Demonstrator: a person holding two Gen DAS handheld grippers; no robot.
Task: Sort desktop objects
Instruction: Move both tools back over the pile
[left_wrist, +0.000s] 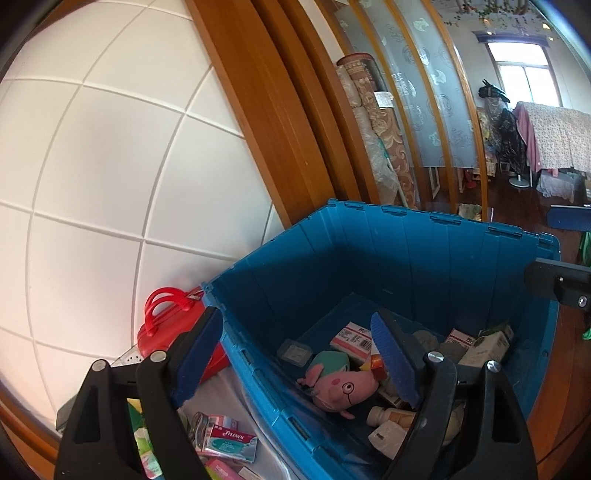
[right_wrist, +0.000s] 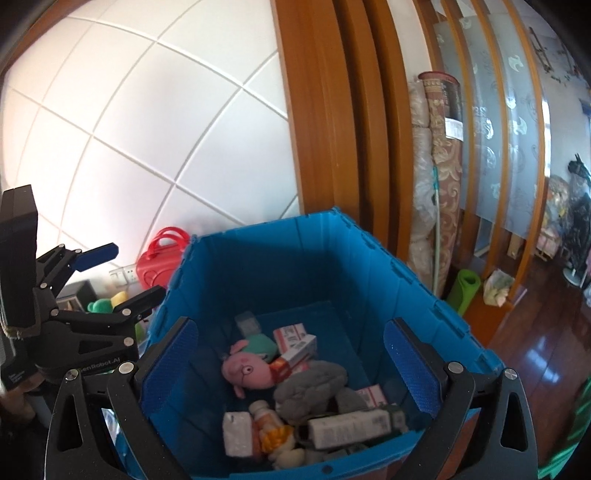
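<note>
A blue plastic bin stands open on the floor. Inside it lie a pink pig plush, a grey soft toy, several medicine boxes, a pill bottle and a long carton. My left gripper hangs open and empty over the bin's left wall. My right gripper is wide open above the bin's near side, nothing between its blue pads.
Left of the bin, a red toy case leans on the white tiled wall, with a Tylenol box and other small packs on a white surface. Rolled carpets and a green mat stand behind the bin by the wooden door frame.
</note>
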